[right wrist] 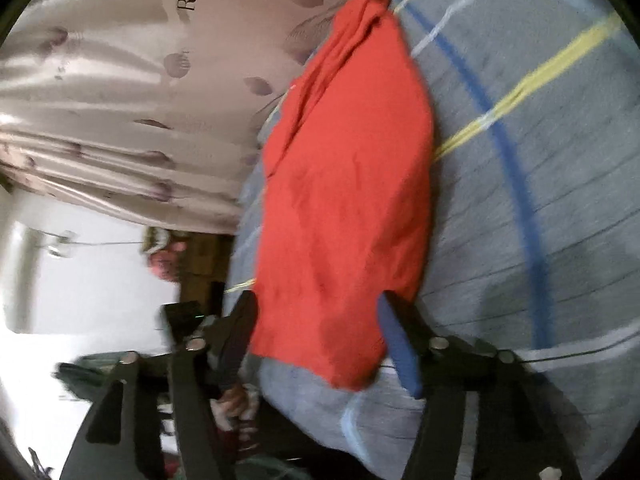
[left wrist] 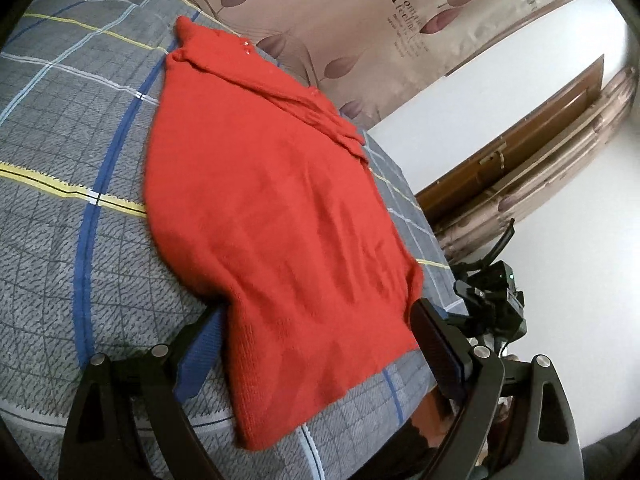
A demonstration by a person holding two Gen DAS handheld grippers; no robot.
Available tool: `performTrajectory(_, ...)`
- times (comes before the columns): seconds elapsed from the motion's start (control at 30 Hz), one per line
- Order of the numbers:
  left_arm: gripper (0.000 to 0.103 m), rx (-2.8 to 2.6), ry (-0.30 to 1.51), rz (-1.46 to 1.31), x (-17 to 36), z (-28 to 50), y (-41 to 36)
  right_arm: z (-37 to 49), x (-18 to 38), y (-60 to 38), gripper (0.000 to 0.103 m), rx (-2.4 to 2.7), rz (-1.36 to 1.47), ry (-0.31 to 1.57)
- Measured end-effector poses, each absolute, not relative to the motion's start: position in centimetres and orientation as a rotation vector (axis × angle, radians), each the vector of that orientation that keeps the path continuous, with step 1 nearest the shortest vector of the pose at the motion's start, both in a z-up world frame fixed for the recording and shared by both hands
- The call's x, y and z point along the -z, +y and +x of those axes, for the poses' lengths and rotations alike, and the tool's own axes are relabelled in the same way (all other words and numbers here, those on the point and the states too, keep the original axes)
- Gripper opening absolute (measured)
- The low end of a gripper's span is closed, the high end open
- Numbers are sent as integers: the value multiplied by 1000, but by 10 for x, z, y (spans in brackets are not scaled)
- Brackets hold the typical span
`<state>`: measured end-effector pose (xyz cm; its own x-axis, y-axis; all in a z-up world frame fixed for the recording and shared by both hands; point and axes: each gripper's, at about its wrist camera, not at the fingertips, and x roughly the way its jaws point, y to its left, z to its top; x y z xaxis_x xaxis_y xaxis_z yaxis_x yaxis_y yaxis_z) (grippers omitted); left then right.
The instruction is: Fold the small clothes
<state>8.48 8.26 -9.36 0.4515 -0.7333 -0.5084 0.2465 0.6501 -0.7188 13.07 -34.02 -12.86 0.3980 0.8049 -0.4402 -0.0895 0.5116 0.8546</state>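
A red knitted garment (left wrist: 272, 200) lies flattened lengthwise on a grey plaid bed cover (left wrist: 60, 160), its bunched end far from me. My left gripper (left wrist: 316, 320) is open at the near hem, one finger (left wrist: 200, 332) to the left of the cloth and the other finger (left wrist: 436, 340) at the hem's right corner. In the right wrist view the same garment (right wrist: 344, 200) runs away from my right gripper (right wrist: 320, 320). Its jaws stand apart, open, with the near hem between them and not pinched. The right gripper's body (left wrist: 492, 292) shows beyond the bed's edge.
A beige curtain with leaf print (left wrist: 320, 20) hangs behind the bed. To the right are a white wall and a brown wooden door (left wrist: 520, 140). The bed's edge (right wrist: 248, 200) runs just beside the garment. A hand (right wrist: 236, 400) holds the other gripper at the lower left.
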Motion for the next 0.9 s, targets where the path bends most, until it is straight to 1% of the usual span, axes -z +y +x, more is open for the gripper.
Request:
performTrajectory(0.03,90,650,912,-611,94,84,83,129,124,-344,72,-629,820,1008)
performTrajectory(0.1,90,644,917,-598,94,85,81,130,119,-347,85,-560,777,1014)
performTrajectory(0.2,90,625,925,-565,94,85,76,141,110,-345,98,-477,740,1037)
performTrajectory(0.27,90,619,922,-556,94,84,74,150,105,-334,100,-434,702,1063)
performTrajectory(0.33,90,615,920,-548,94,83,73,160,101,-315,102,-368,606,1102)
performTrajectory(0.43,90,613,926,-544,94,84,73,165,96,-288,100,-330,469,1119)
performTrajectory(0.47,90,614,928,-547,94,84,74,165,97,-283,97,-338,448,1117)
performTrajectory(0.5,90,616,929,-552,95,85,75,163,97,-279,84,-330,415,1105)
performTrajectory(0.53,90,618,932,-558,95,85,76,158,96,-277,76,-311,353,1095)
performTrajectory(0.6,90,625,934,-572,95,86,78,151,96,-286,41,-302,341,1084)
performTrajectory(0.63,90,631,932,-580,95,85,80,144,99,-301,33,-312,394,1081)
performTrajectory(0.67,90,636,932,-582,95,86,81,139,104,-317,17,-325,449,1085)
performTrajectory(0.7,90,639,931,-582,95,85,81,134,111,-333,8,-342,510,1092)
performTrajectory(0.77,90,645,933,-571,95,84,81,127,126,-363,7,-392,672,1081)
performTrajectory(0.87,90,645,932,-551,95,82,80,122,140,-376,16,-508,825,1065)
performTrajectory(0.9,90,643,932,-548,95,82,79,123,142,-377,21,-527,858,1056)
